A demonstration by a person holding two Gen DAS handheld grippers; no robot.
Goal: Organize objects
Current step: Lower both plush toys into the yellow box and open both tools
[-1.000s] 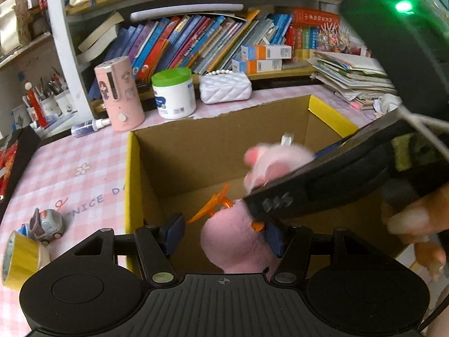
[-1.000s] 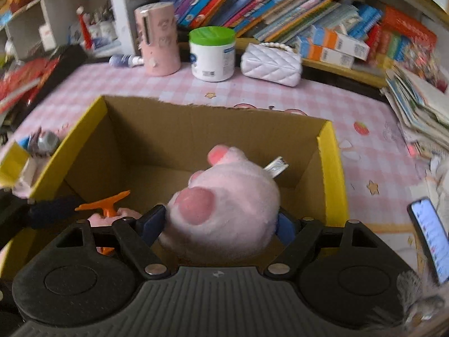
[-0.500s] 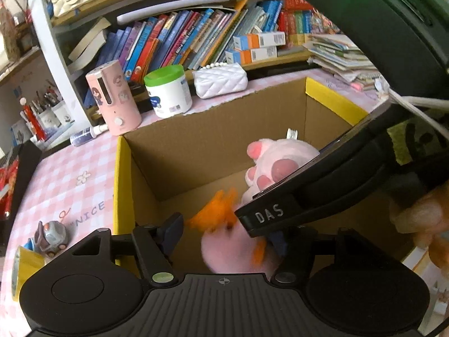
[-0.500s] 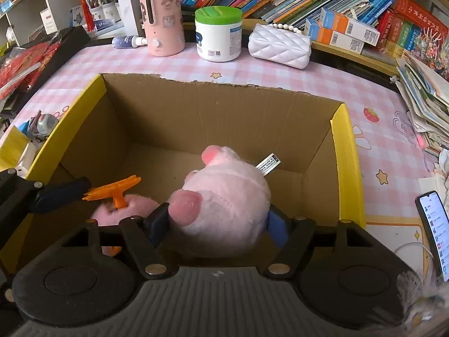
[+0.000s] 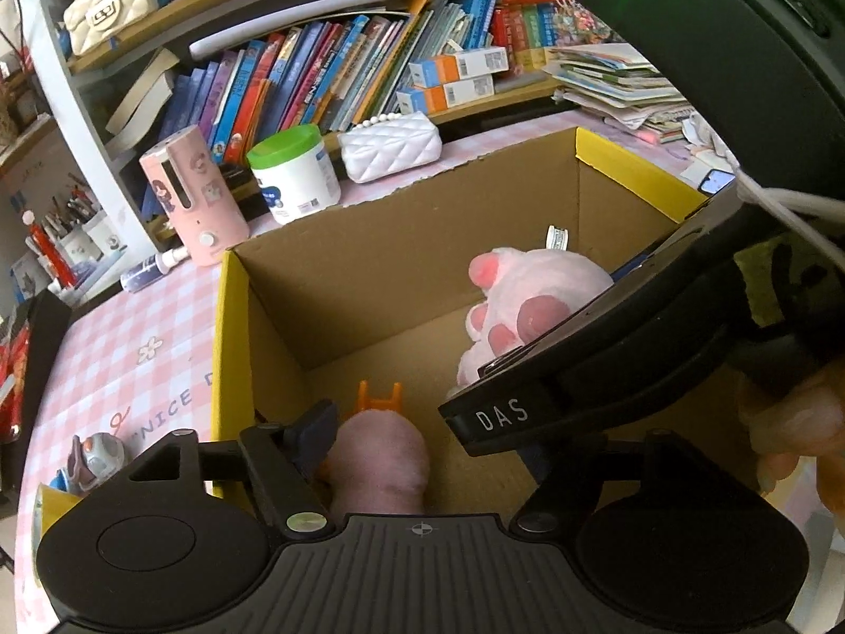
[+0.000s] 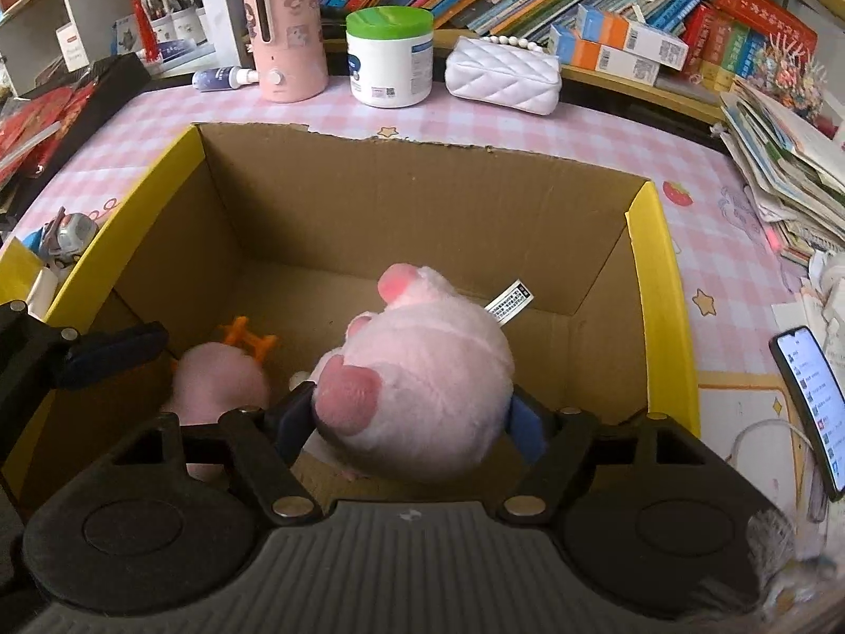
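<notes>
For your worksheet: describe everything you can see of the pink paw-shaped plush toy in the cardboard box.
The pink plush paw is round, fluffy and pale, with darker pink toe pads and a white printed label at its back. It sits low inside the cardboard box, between the right gripper's opening jaws. Whether the fingers still press it is unclear.

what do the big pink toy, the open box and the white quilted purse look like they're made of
Big pink paw-shaped toy: plush fabric, fuzzy matte pile, a sewn-in label at its edge.
Open brown box: corrugated cardboard, dull brown walls, a ragged torn rim at the far side, glossy yellow outer faces, probably printed.
White quilted purse: likely faux leather, smooth sheen, diamond stitching, bead handle.
</notes>
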